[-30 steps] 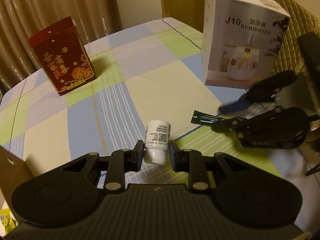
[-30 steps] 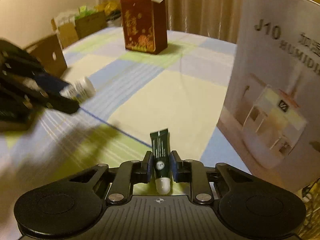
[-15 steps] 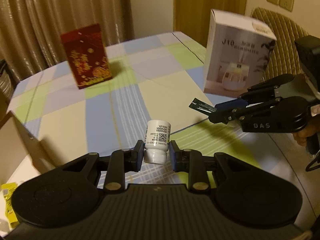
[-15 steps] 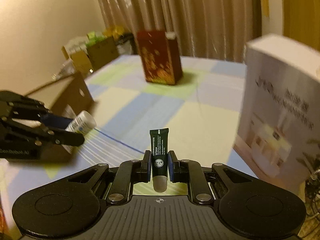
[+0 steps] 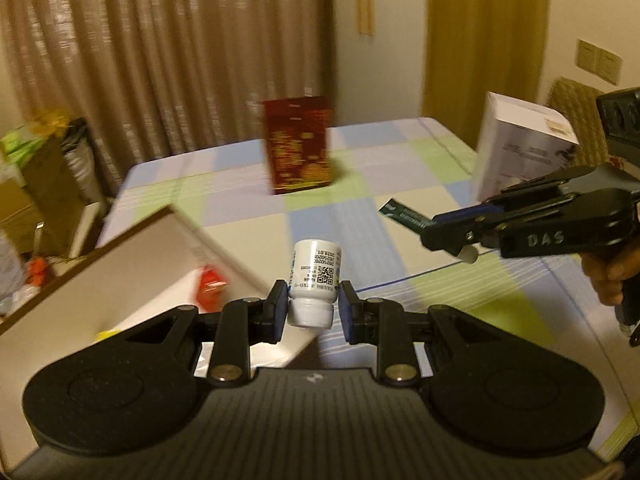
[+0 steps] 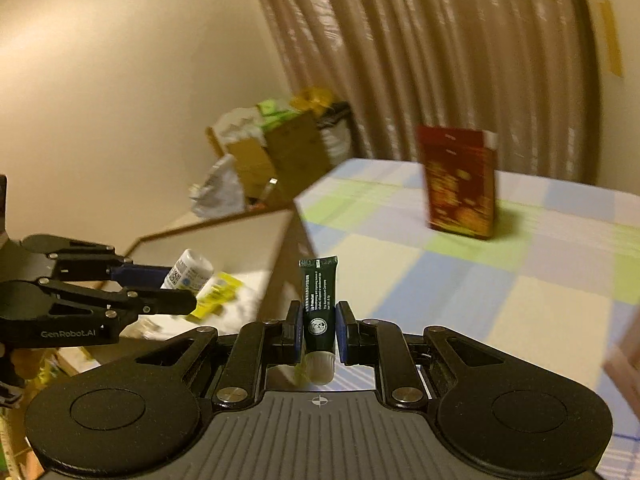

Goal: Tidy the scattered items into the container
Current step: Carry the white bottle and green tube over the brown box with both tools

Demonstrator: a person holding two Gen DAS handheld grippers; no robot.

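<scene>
L hand-held gripper point(image 5: 313, 311) clamped on white bottle point(image 5: 316, 276), box point(image 5: 168, 256) at 9 o'clock; R hand-held gripper point(image 6: 318, 334) clamped on green tube point(image 6: 319, 304); risk: both converge on the box, could collide & drop.

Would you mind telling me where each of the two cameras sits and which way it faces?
Left wrist: on the left gripper, facing across the table to the curtain; its fingers clamp a bottle; the right gripper and hand show.
Right wrist: on the right gripper, facing the table corner and open box; it clamps a tube; the left gripper shows.
Shared: red box, bottle, tube, open box.
</scene>
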